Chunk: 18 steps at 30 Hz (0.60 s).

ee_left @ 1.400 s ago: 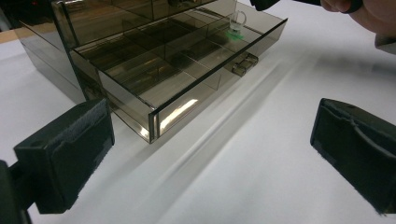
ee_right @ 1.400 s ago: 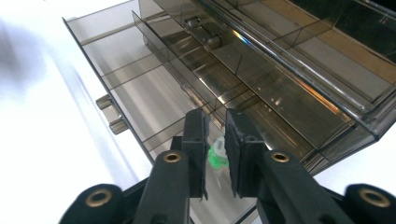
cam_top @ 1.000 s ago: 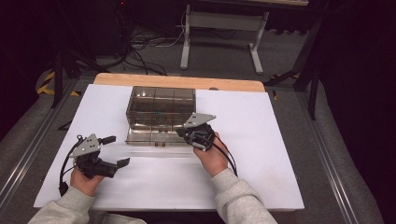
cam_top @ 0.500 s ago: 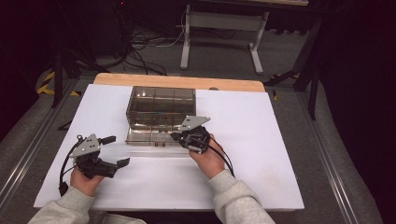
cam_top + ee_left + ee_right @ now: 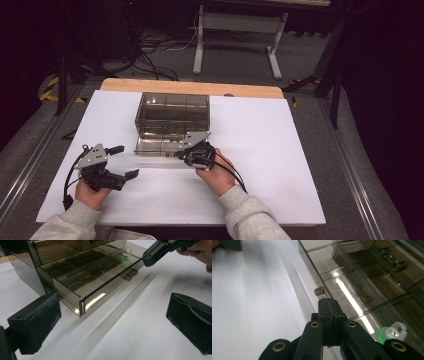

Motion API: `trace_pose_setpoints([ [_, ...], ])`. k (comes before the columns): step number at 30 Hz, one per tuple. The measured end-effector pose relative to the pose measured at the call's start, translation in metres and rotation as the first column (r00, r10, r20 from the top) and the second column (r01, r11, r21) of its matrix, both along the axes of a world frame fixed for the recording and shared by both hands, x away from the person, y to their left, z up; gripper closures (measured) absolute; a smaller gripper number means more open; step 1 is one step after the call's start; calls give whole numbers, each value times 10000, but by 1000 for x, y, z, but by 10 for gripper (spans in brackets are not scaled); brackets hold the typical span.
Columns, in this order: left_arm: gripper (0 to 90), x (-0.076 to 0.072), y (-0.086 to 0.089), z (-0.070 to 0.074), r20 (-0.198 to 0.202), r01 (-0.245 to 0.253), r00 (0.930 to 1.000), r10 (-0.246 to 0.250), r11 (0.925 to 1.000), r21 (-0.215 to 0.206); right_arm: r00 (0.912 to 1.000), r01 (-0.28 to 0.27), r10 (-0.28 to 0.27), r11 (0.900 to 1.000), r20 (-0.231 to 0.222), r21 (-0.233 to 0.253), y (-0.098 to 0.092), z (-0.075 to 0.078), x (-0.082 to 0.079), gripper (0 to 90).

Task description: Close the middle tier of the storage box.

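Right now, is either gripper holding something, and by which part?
Nothing is held. The right gripper is shut, its jaws pressed together just short of the drawer's small handle. The left gripper is open above the bare table.

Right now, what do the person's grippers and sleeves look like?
Each black two-jaw gripper, left and right, carries a grey three-cornered plate on top and trails a black cable. The left gripper's jaws end in blocky black pads. The right one shows brass-coloured rivets. The sleeves are light grey.

The high view looks forward and down over the whole worktop from its near edge. Each tool view sits low and close, facing the smoky drawer box, which all three views share.
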<state>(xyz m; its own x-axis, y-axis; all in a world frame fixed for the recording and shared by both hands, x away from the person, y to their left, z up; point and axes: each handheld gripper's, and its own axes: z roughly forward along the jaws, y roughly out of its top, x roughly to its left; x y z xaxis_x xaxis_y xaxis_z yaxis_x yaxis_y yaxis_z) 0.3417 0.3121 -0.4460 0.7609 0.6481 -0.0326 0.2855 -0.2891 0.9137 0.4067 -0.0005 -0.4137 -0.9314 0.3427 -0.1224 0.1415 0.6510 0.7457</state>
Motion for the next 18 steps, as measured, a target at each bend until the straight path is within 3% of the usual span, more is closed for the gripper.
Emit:
trace_pose_setpoints([
  [18,6,0,0,0,-4,28,10000,-28,10000,-4,9997,22,-44,9963,-261,-863,9,-14,0,900],
])
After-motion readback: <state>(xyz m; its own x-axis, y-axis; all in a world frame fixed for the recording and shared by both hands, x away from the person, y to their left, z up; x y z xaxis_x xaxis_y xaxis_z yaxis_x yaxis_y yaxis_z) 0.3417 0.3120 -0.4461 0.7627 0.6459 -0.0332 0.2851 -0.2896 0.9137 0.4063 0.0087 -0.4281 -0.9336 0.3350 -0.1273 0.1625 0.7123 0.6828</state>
